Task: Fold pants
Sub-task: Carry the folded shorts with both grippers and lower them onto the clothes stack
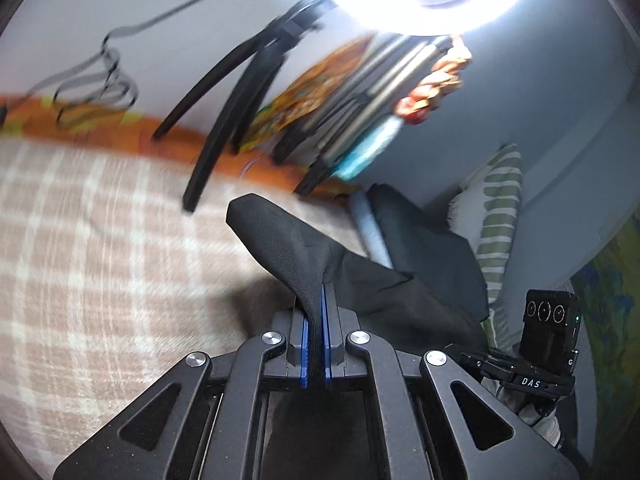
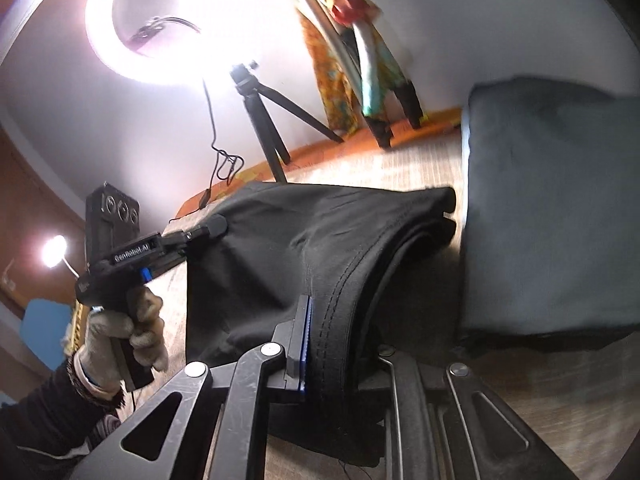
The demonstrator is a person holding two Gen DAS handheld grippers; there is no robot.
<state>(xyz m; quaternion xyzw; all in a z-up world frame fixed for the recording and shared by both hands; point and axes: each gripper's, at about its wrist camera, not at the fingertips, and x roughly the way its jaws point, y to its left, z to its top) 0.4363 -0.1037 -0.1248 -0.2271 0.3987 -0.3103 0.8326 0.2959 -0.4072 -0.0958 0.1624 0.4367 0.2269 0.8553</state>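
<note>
The black pants (image 2: 320, 248) hang lifted between both grippers above the checked bedcover (image 1: 80, 260). My left gripper (image 1: 316, 304) is shut on a corner of the pants (image 1: 292, 248), with the cloth pinched between its blue pads. It also shows in the right wrist view (image 2: 208, 230), held by a gloved hand at the left edge of the cloth. My right gripper (image 2: 320, 320) is shut on a stitched edge of the pants; its right finger is hidden under the fabric. The right gripper shows at the lower right of the left wrist view (image 1: 480, 360).
A ring light (image 2: 160, 20) on a black tripod (image 2: 268, 120) stands at the far edge of the bed. A folded dark grey garment (image 2: 552, 208) lies on the right. A striped pillow (image 1: 496, 224) rests by the wall. Coloured clothes (image 2: 344, 60) hang behind.
</note>
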